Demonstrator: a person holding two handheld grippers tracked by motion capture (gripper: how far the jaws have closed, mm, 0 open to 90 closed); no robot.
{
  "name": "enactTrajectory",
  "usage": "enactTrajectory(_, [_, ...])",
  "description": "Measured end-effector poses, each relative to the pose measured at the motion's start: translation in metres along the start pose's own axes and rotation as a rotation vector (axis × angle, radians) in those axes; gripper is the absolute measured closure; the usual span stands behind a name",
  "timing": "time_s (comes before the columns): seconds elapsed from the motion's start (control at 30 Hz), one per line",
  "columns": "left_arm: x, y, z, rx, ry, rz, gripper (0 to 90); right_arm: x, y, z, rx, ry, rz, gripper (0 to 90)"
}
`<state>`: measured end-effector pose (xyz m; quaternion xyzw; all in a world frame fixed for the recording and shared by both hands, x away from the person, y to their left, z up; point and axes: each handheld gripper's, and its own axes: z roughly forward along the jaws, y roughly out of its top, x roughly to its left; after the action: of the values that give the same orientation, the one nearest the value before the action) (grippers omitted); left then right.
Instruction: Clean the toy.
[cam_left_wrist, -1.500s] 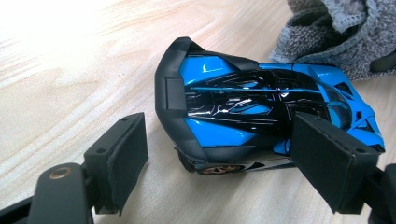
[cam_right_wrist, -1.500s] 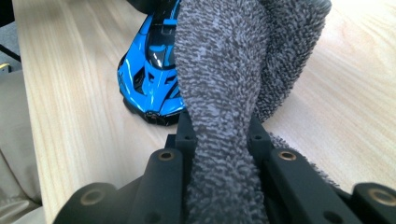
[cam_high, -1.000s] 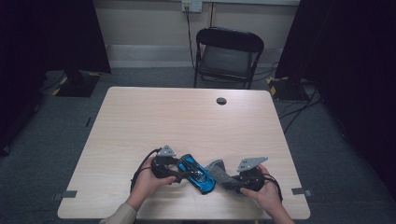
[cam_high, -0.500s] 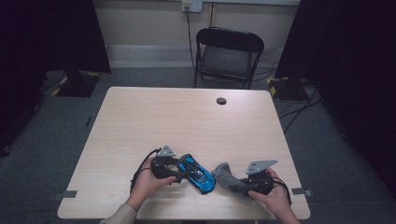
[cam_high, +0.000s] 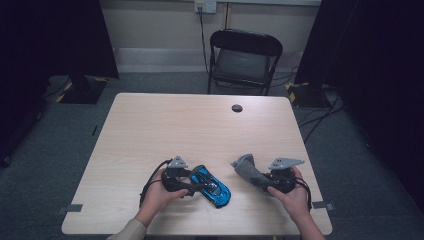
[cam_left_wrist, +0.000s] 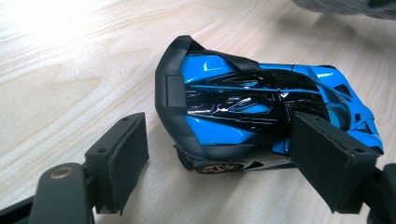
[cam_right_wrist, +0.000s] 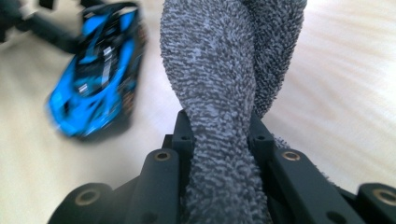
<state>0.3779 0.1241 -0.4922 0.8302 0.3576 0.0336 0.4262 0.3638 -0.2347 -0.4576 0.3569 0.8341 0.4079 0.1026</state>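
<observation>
Low in the high view, my left hand-held gripper (cam_high: 196, 186) stood spread, one jaw either side of the blue toy car (cam_high: 212, 185) without pressing it. At lower right my right hand-held gripper (cam_high: 257, 181) pinched the grey cloth (cam_high: 245, 167). Farther up the worktop (cam_high: 200, 125) sat a dark grommet (cam_high: 237, 108).

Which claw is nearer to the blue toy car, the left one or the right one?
Left. The left claw straddles the car, its jaws on either side of the rear. The right claw is off to the car's right, shut on a grey cloth.
</observation>
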Motion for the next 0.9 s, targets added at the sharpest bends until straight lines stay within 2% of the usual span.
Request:
enactTrajectory(0.17, [0.000,0.000,0.000,0.003,0.001,0.007,19.8,-0.009,0.012,0.018,-0.011,-0.071,0.015,70.6])
enactTrajectory(0.33, [0.000,0.000,0.000,0.000,-0.001,0.006,20.0,-0.017,0.024,0.032,-0.007,-0.117,0.014,70.2])
enactTrajectory(0.57, [0.000,0.000,0.000,0.000,-0.003,0.008,20.3,-0.028,0.037,0.050,-0.008,-0.139,0.030,70.2])
enactTrajectory(0.7, [0.000,0.000,0.000,-0.001,-0.006,0.005,20.3,-0.034,0.044,0.058,0.002,-0.158,0.017,70.2])
enactTrajectory(0.83, [0.001,-0.001,0.000,-0.005,-0.011,-0.002,20.3,-0.046,0.049,0.063,-0.004,-0.165,0.049,70.2])
enactTrajectory(0.9, [0.002,-0.001,0.000,-0.007,-0.012,-0.003,20.2,-0.050,0.051,0.066,0.006,-0.177,0.048,70.2])
